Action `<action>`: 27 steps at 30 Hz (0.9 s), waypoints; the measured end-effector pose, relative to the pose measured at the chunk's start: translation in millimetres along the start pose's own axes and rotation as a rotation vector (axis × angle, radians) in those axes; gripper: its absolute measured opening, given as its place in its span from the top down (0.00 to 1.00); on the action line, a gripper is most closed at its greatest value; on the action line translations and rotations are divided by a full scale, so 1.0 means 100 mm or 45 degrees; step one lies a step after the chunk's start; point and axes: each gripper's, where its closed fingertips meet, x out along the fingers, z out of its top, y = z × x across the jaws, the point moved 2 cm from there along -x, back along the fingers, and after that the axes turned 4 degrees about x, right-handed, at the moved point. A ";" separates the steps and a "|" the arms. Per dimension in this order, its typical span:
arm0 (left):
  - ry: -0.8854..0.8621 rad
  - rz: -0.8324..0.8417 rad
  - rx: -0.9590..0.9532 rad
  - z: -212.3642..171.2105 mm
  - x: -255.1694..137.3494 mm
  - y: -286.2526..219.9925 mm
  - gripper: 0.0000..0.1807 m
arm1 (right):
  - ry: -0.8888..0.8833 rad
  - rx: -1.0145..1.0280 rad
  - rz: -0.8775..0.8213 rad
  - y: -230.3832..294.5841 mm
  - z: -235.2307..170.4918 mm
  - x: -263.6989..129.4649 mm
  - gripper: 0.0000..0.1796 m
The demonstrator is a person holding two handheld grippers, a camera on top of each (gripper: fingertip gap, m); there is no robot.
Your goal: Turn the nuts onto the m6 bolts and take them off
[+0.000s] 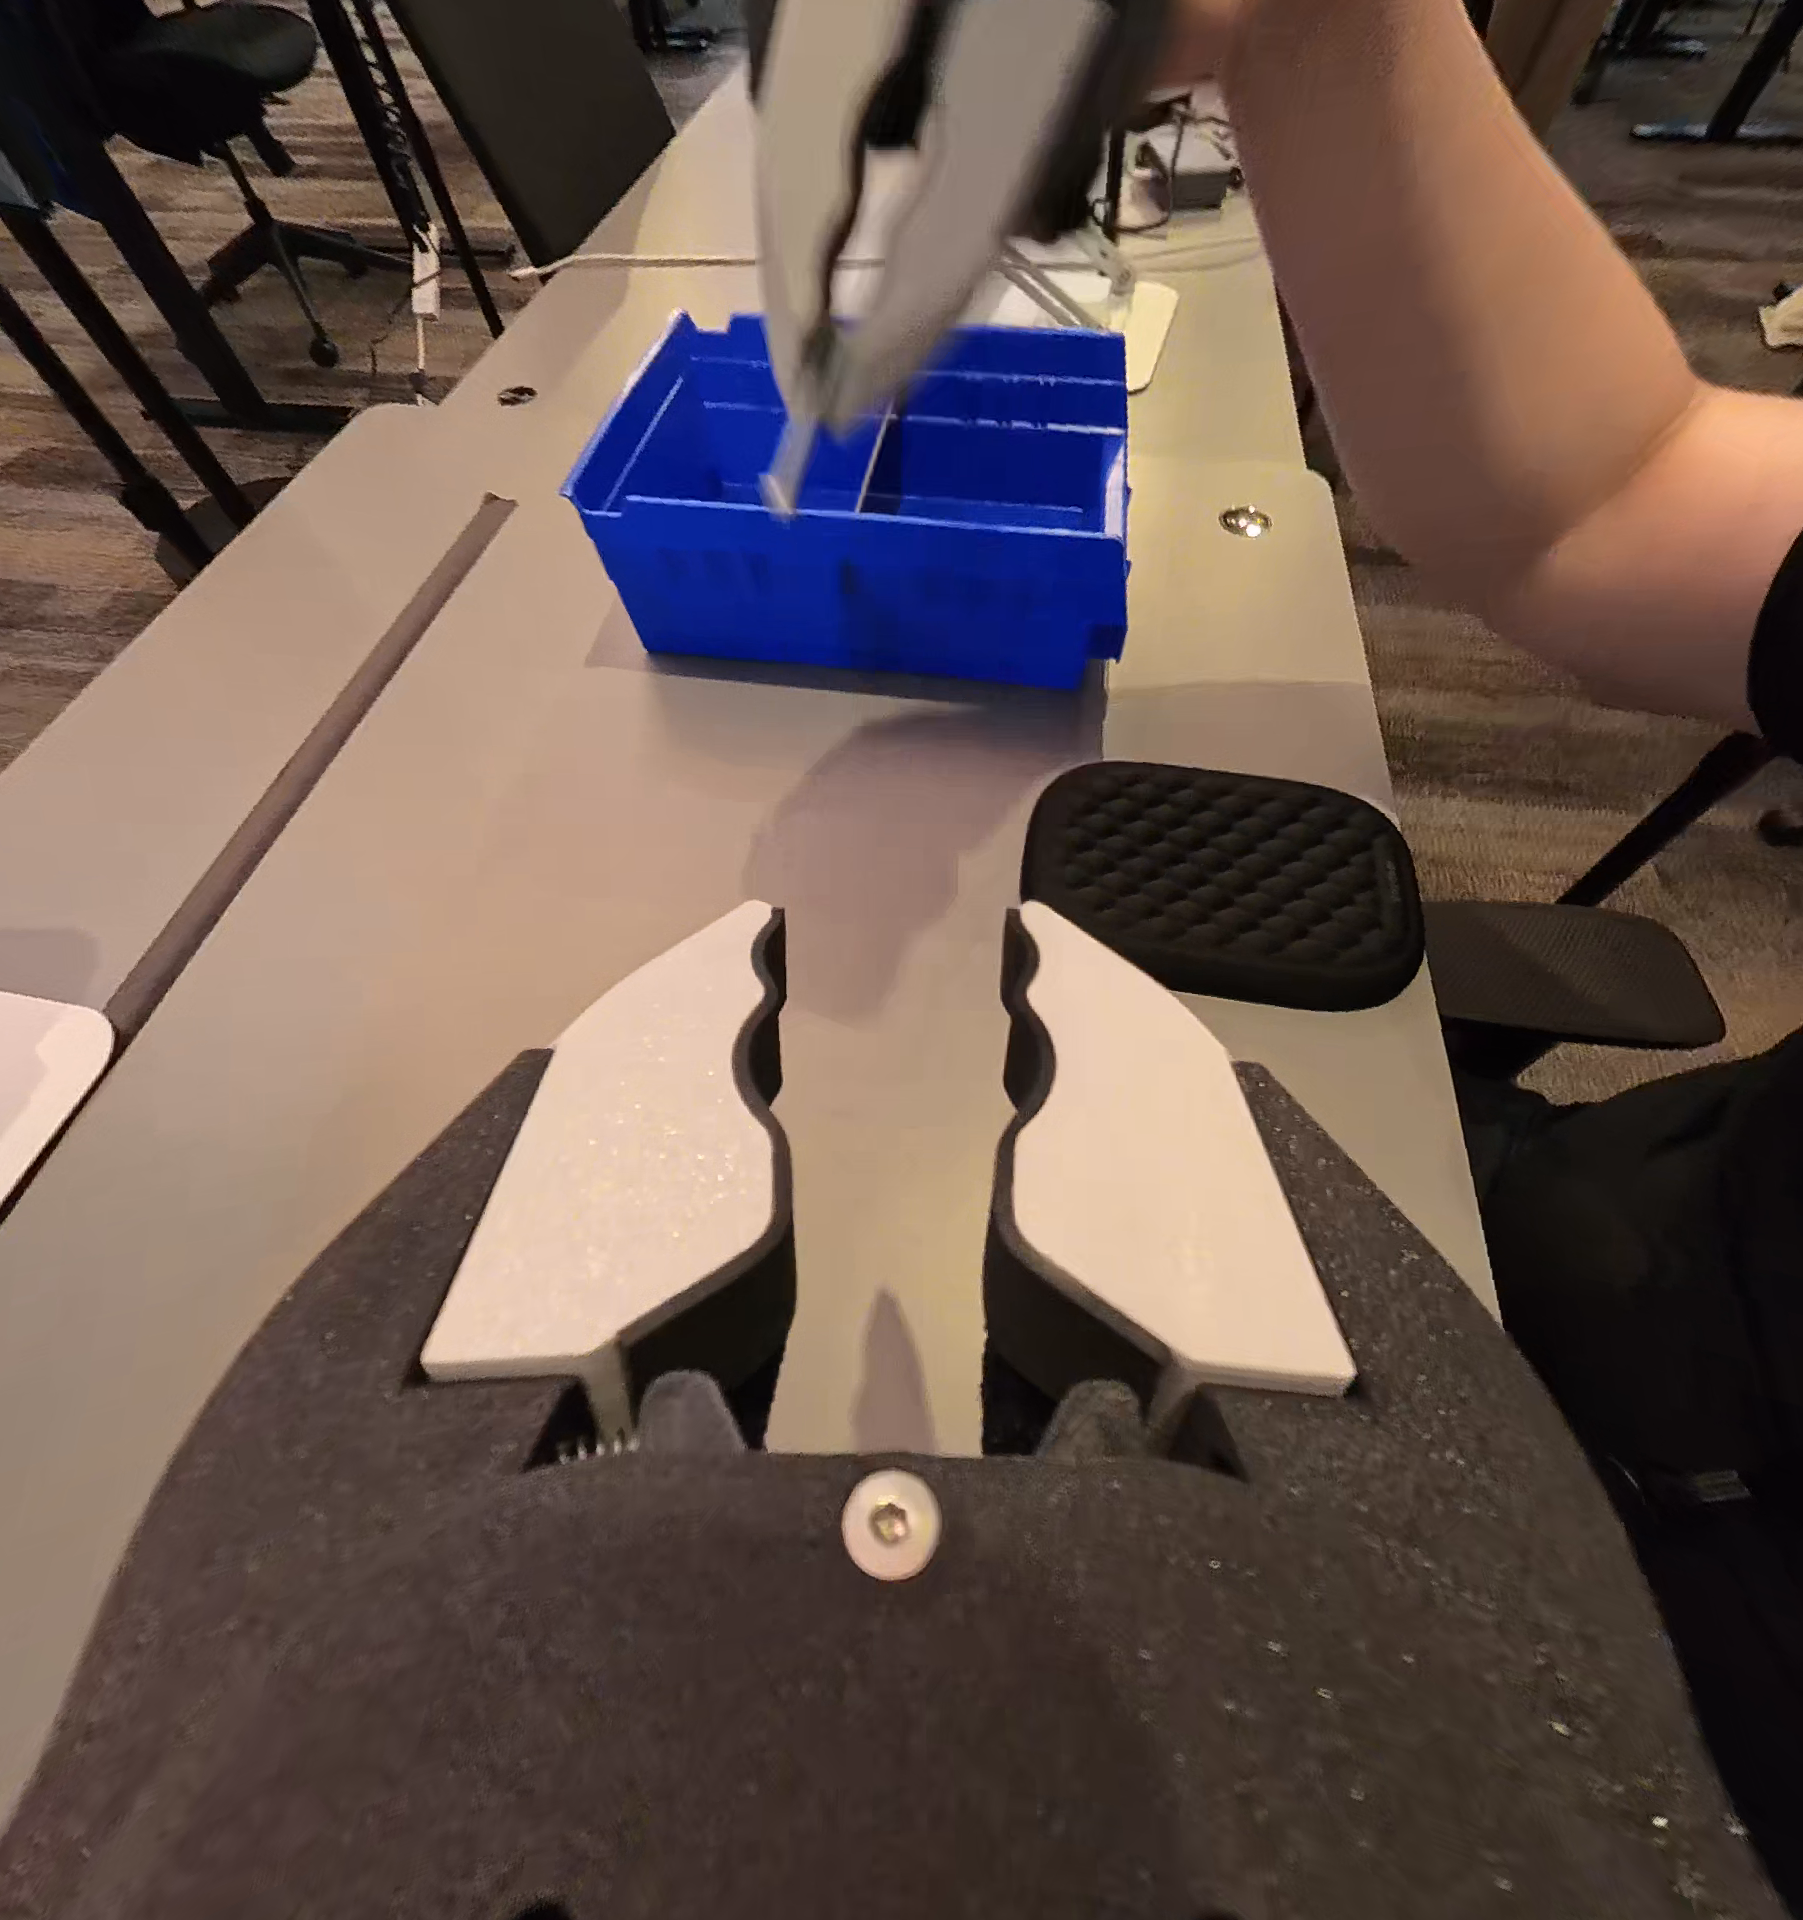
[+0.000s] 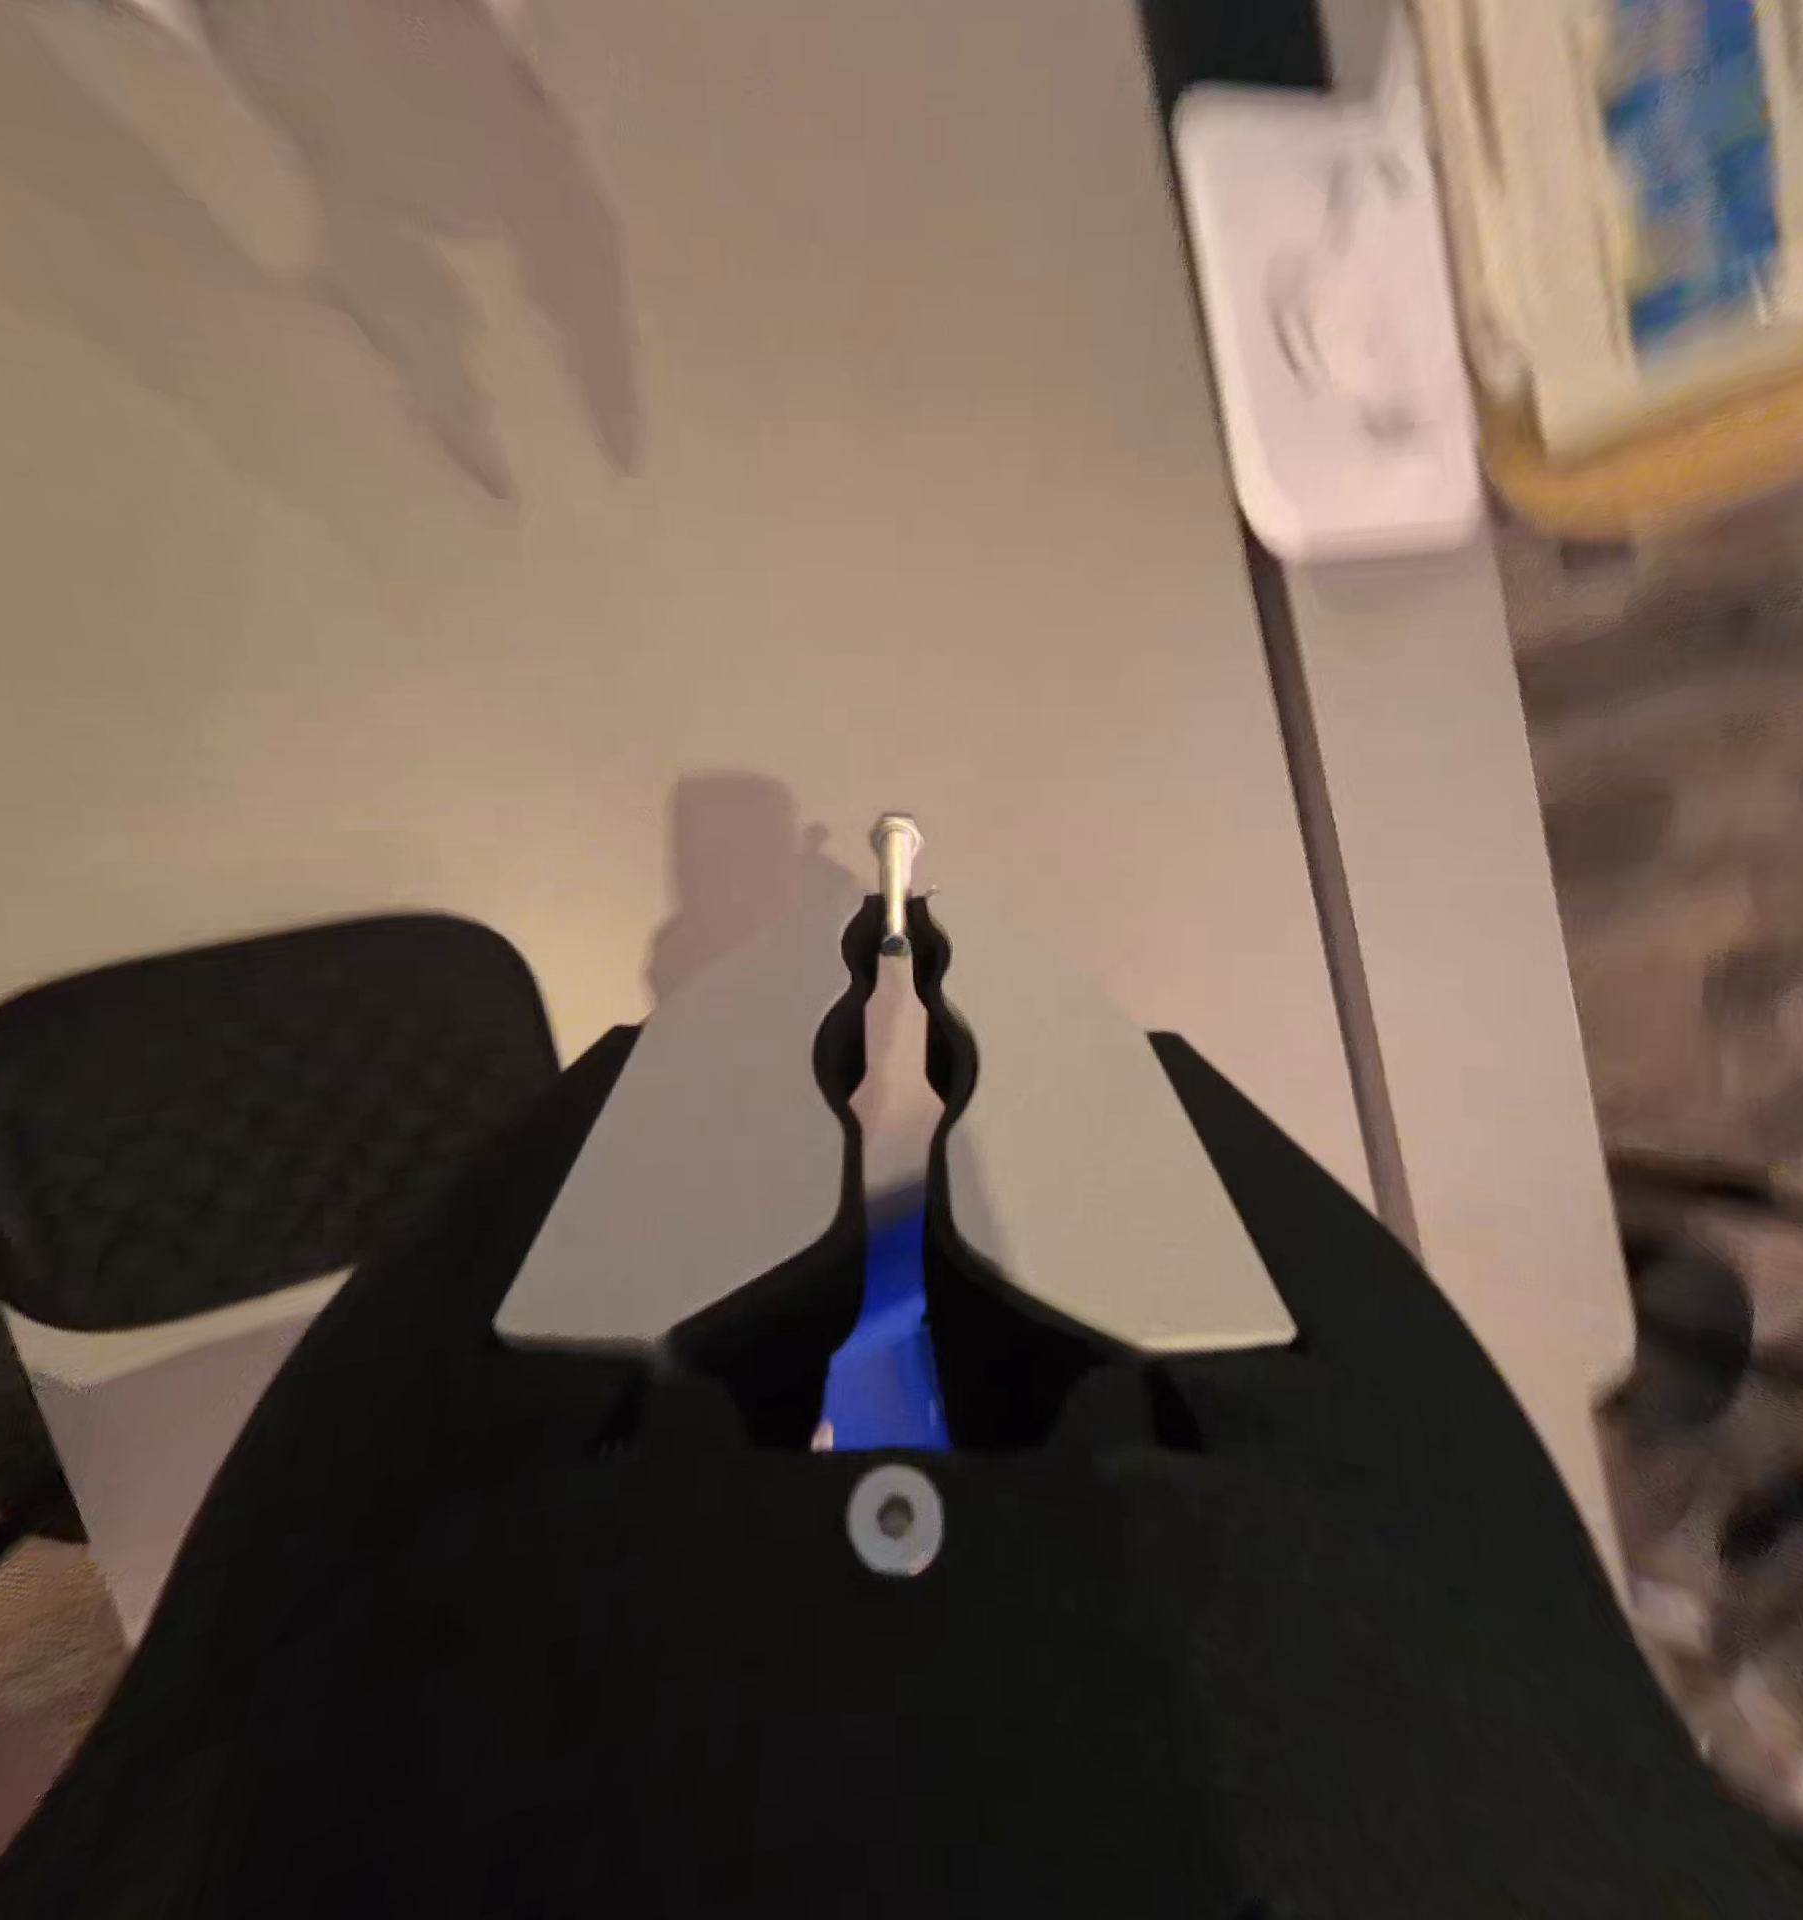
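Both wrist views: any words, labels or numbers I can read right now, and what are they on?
Nothing can be read in either view.
Bin front wall: faint raised marks, too blurred to read.
Armrest pad, right edge: a tiny mark, too small to read.
Blue-and-yellow box, right wrist view: its print is smeared by motion blur.

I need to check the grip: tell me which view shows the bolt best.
The right wrist view. There the bolt is sharp, pinched at the tip of the right claw, sticking out ahead. The left wrist view shows it only as a blurred silver sliver below that claw, over the blue bin.
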 end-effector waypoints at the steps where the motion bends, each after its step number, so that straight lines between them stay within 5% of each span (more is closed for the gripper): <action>1: -0.001 0.005 -0.001 0.00 -0.01 0.01 0.79 | 0.055 0.107 -0.050 -0.23 -0.24 -0.07 0.97; 5: 0.043 0.026 0.012 -0.04 0.00 0.04 0.80 | 0.404 0.556 -0.228 -0.98 -1.38 -0.18 0.97; 11: 0.087 0.027 0.007 -0.10 0.06 0.05 0.80 | 0.794 0.817 -0.057 -1.10 -2.47 0.19 0.97; 22: 0.144 0.005 -0.030 -0.21 0.11 0.14 0.81 | 0.940 0.859 0.201 -1.06 -2.85 0.64 0.97; 27: 0.142 0.001 -0.048 -0.20 0.12 0.16 0.81 | 0.725 0.861 0.091 -1.28 -2.75 0.74 0.92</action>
